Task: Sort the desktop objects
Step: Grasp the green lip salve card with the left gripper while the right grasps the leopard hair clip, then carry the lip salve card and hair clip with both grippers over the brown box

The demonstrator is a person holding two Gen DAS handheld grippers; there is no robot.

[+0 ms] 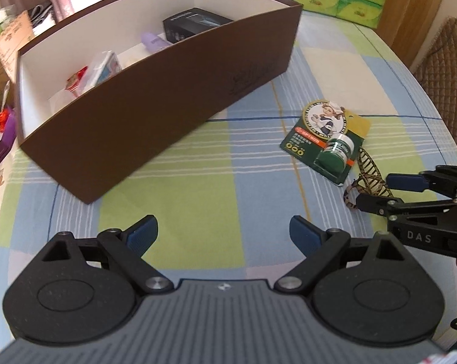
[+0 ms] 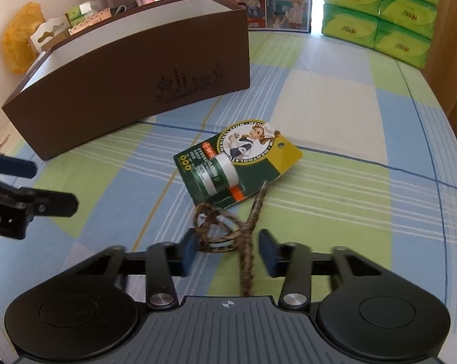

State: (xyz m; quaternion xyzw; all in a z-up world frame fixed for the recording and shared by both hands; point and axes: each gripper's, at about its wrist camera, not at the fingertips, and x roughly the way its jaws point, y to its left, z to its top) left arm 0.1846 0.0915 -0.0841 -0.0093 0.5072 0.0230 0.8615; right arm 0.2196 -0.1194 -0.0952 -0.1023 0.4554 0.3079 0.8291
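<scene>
Right gripper [image 2: 227,253] hangs low over the worktop [image 2: 334,188], a table under a checked cloth of blue, green and cream, with its two blue-padded fingers [image 2: 269,251] part-way in and a thin braided brown-and-tan cord [image 2: 246,224] lying between them. The left pad touches or nearly touches a loop of the cord, while the right pad stands clear of it, so the jaws are not yet clamped on it. The cord's far end runs up to the lower edge of a flat green-and-yellow blister card [image 2: 237,163] that carries a small green jar with a white band; the card lies flat on the cloth, just beyond the gripper and in front of the long brown cardboard box [image 2: 131,91] with a white inside.

Left gripper [image 1: 224,232] is held wide open above bare cloth, nothing between its blue pads [image 1: 143,233], near the front wall of the same box. In the left wrist view the box holds a black carton [image 1: 195,25], a pale purple item [image 1: 154,41], a clear-wrapped packet [image 1: 102,66] and something red [image 1: 75,80]. Stacked green tissue packs [image 2: 380,9] stand at the far edge of the worktop.
</scene>
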